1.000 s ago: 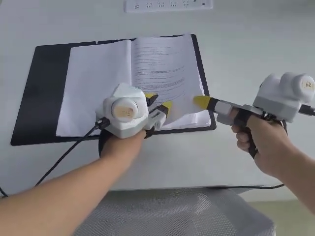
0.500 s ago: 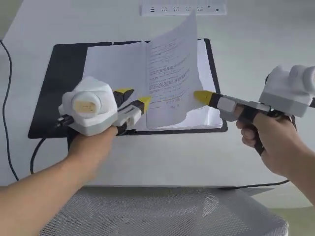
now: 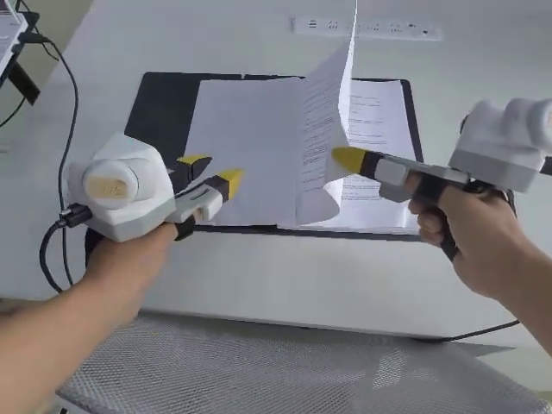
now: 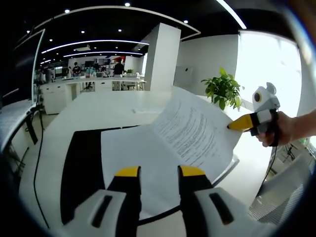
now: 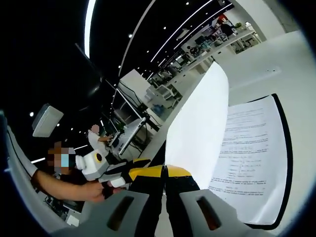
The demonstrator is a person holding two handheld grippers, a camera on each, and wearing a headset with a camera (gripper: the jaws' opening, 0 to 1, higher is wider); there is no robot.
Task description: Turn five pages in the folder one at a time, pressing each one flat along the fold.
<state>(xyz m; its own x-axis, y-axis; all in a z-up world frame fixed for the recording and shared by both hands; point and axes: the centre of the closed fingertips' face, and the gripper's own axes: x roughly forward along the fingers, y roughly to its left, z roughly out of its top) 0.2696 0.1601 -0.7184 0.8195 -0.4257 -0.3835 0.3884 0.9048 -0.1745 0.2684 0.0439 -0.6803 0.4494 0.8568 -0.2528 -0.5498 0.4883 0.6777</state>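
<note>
Above open folder (image 3: 159, 103), right gripper (image 3: 345, 159) jaws pinch page (image 3: 323, 129) upright for turning; left gripper (image 3: 213, 170), jaws spread, empty, hovers ready to press fold.

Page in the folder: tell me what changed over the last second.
The right tongs, shut on the page, raised it from flat on the right side to nearly upright over the fold. The left tongs, open, drew back leftward past the fold. The folder stayed open on the table.
</note>
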